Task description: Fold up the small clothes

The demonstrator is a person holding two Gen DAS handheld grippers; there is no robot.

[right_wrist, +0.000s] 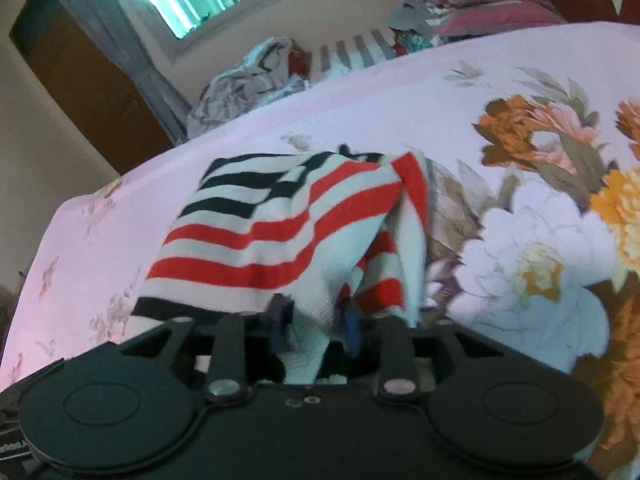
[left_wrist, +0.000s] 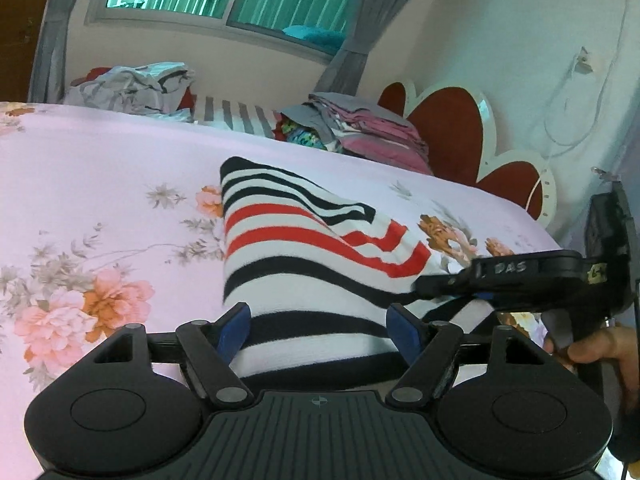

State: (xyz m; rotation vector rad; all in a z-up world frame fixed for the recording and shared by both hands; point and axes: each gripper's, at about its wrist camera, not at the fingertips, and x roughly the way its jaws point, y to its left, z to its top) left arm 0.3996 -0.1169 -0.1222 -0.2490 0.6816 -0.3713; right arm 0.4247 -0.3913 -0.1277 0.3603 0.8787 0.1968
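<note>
My left gripper (left_wrist: 318, 330) stands released, its blue pads (left_wrist: 231, 330) wide apart with the striped garment (left_wrist: 304, 252) lying between them, untouched on either side. My right gripper (right_wrist: 316, 322) is clamped on a bunched fold of that same garment, the white knit pinched between its blue pads (right_wrist: 352, 330); in the left wrist view it reaches in from 3 o'clock, and a hand (left_wrist: 600, 352) holds its handle.

The bed (left_wrist: 100, 184), under a pink floral sheet, fills most of both views. The garment, banded in white, red and navy, lies at the middle of the sheet, one corner folded over on itself. At 12 o'clock, by the far edge, sits a stack of folded clothes (left_wrist: 372, 128); at 11 o'clock, a loose heap of grey clothes (left_wrist: 132, 88). A red headboard (left_wrist: 448, 128) rises at 1 o'clock.
</note>
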